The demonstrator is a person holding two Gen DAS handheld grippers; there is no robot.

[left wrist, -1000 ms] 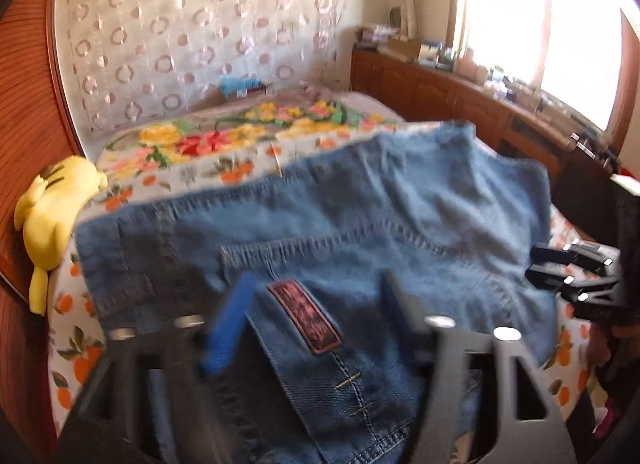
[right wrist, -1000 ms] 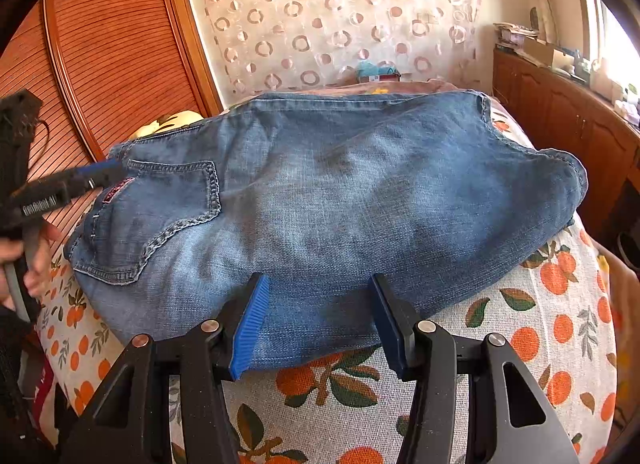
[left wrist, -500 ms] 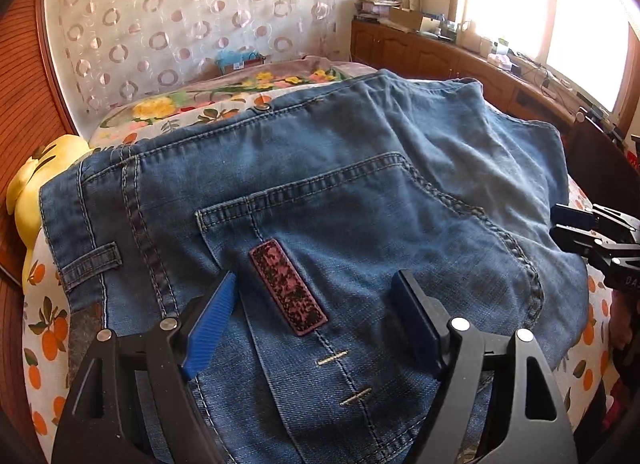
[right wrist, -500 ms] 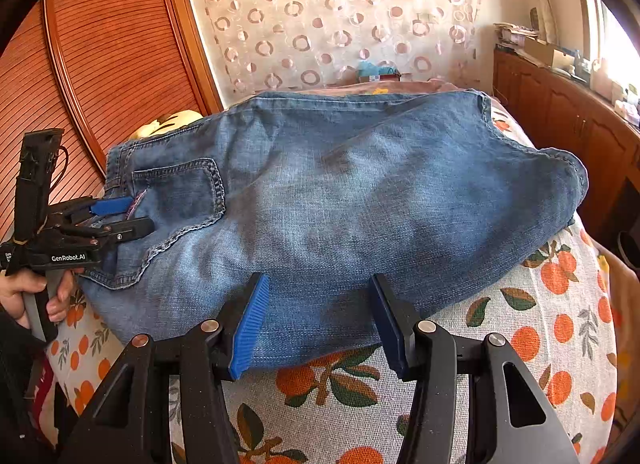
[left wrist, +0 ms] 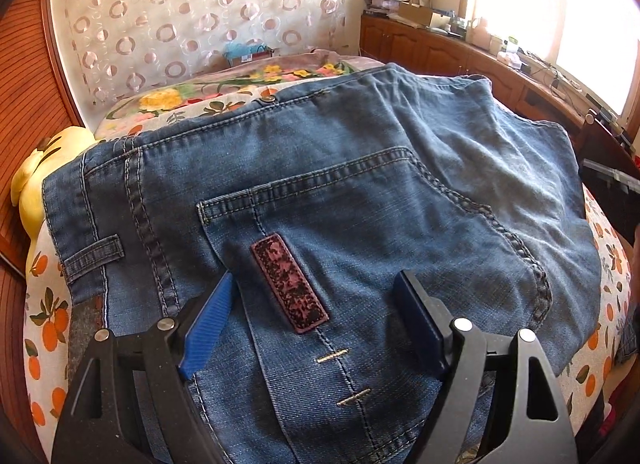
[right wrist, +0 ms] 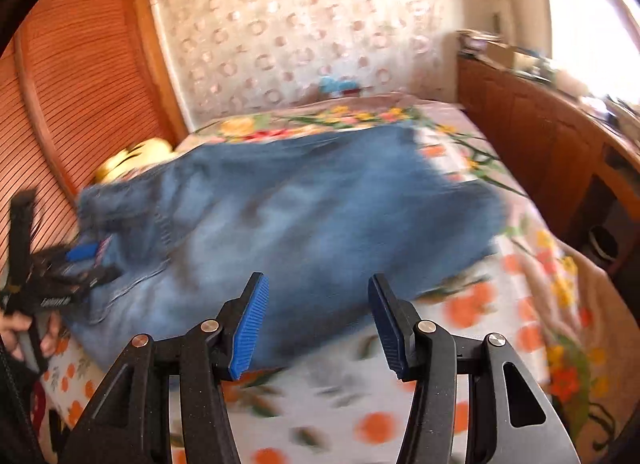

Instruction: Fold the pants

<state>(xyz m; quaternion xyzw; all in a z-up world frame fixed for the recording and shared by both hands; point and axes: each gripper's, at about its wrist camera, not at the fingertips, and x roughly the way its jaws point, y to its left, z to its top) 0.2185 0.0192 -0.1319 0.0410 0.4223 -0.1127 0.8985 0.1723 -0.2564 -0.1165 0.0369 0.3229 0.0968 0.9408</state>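
Left fingers: blue pads of the left gripper (left wrist: 316,318) stand apart, nothing clamped between them; they sit low over the back pocket (left wrist: 360,248), one pad on each side of the dark red patch (left wrist: 289,277); contact with the cloth cannot be told.
Right fingers: right gripper (right wrist: 318,320) also stands parted and empty, hanging above the near edge of the denim where it meets the sheet; this view is blurred.
Jeans: blue jeans (left wrist: 400,184) lie folded into a broad flat bundle on the bed, pocket side up, waistband and a belt loop (left wrist: 94,252) toward the left, a metal button (left wrist: 267,95) at the far edge.
Person: a hand (right wrist: 24,328) at the left border of the right wrist view holds the left gripper's handle at the pocket end of the jeans.
Bedding: orange-print sheet (right wrist: 460,316) under the jeans, floral blanket (left wrist: 192,94) beyond them.
Surroundings: yellow plush toy (left wrist: 30,180) beside the waistband, wooden cabinets (left wrist: 440,56) along the window side.
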